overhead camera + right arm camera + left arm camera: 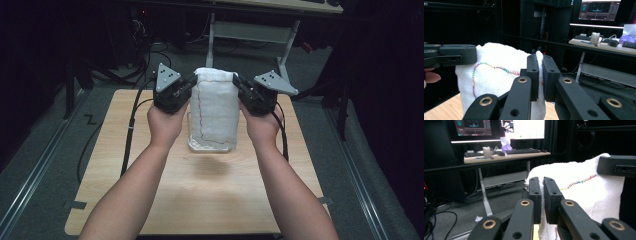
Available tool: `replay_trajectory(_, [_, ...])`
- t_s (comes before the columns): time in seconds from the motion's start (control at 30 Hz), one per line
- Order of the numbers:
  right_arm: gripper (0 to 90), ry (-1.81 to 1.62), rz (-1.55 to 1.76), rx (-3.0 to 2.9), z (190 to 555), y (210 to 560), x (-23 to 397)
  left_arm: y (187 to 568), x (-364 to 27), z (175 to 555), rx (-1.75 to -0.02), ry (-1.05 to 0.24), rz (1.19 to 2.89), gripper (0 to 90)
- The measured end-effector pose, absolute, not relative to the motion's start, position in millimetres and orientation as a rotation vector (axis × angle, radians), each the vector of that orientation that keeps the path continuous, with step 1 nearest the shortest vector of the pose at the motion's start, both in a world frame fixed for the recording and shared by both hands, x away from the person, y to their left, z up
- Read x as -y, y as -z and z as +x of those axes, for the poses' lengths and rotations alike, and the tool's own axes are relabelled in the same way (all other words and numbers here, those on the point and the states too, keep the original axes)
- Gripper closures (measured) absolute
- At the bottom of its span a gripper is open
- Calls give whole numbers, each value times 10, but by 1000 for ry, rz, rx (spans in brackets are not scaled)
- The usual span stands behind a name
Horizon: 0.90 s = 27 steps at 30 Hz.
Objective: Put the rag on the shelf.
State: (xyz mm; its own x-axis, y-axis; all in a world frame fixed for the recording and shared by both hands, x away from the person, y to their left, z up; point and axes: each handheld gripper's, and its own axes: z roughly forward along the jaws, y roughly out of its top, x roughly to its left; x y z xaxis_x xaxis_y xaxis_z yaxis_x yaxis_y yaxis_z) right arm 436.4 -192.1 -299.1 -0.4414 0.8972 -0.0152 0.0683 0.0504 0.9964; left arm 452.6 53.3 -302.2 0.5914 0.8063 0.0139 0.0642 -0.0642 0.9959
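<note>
Wooden table [210,195], towel's [216,112] hem touching

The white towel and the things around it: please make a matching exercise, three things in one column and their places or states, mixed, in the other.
Things:
1. white towel
2. left gripper
3. wooden table

Places or states:
A. clamped on the cloth's top left corner
B. hanging between both grippers, lower end on the table
C. bare and pale under the forearms

Pairs: 1-B, 2-A, 3-C
</note>
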Motion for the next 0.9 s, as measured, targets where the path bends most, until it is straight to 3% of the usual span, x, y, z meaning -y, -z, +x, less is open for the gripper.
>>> replay_trajectory(0.47, [857, -1475, 1033, -1622, 4729, 3041, 1911, 2974, -526, 4846, -800, -709, 1550, 855])
replay_trajectory(0.9, [856, -1367, 1078, -1693, 5087, 3172, 1911, 3274, -482, 5307, -896, -615, 1593, 854])
